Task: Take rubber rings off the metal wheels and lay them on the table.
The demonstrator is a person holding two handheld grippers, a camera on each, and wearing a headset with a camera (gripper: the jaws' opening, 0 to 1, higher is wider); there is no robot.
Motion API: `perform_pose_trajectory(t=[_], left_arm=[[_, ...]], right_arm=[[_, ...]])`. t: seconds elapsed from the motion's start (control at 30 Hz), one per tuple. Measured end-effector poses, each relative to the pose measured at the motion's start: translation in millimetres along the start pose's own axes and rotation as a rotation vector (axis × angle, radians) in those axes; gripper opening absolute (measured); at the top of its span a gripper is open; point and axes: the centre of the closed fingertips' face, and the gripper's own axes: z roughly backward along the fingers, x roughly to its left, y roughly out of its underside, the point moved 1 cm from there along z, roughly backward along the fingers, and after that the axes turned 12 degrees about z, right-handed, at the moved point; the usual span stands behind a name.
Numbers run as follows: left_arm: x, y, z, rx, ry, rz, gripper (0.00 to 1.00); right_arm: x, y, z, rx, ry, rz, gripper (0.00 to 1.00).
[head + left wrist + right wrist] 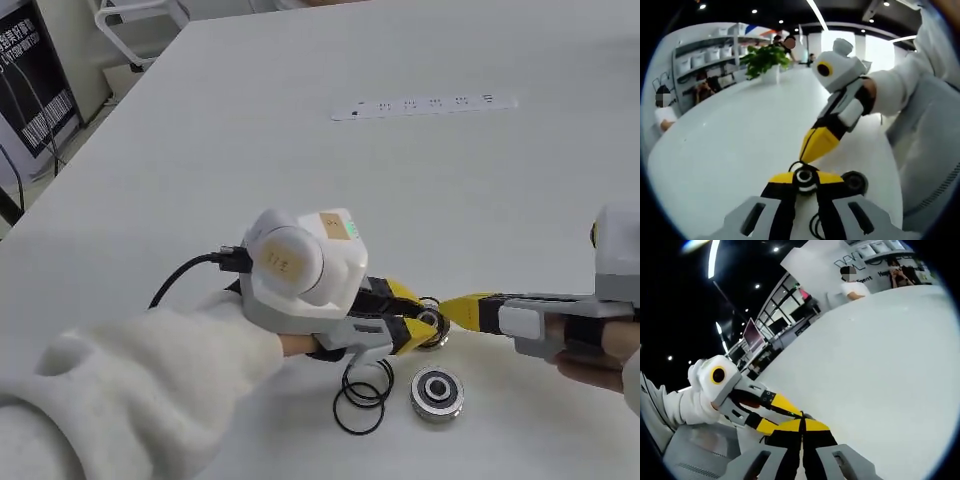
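Several thin black rubber rings (pixel 362 392) lie overlapped on the white tabletop (pixel 250 150) nearest the person, w/ a loose silver metal wheel (pixel 437 392) lying flat just beside them. Just beyond, the left tool (pixel 416 318) is clamped on a second silver metal wheel (pixel 805 176), one jaw on either side. The right tool (pixel 448 308) comes in opposite, yellow tips pressed together & meeting that wheel's edge at a thin black loop; can't tell if the loop is pinched. Far back: long white power strip (pixel 425 104).
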Motion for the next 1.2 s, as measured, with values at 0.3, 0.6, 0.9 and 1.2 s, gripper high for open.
perform_pose_trajectory(t=[0.3, 0.6, 0.9, 1.2], left_arm=[[-0.2, -27.8, 22.6, -0.08, 0.009, 0.016, 0.3], [0.3, -37.9, 50.4, -0.095, -0.002, -0.014, 0.43], [0.7, -45.7, 89.9, -0.103, -0.027, -0.046, 0.57], [-0.2, -49.0, 132.8, -0.122, -0.074, -0.07, 0.72]], right_arm=[[-0.4, -3.1, 4.9, -0.006, 0.011, 0.003, 0.0], [-4.6, -9.7, 13.2, -0.033, 0.032, -0.009, 0.0], [-3.3, -15.5, 21.3, -0.04, 0.043, 0.019, 0.0], [4.2, -28.8, 27.4, -0.068, 0.029, 0.04, 0.0]])
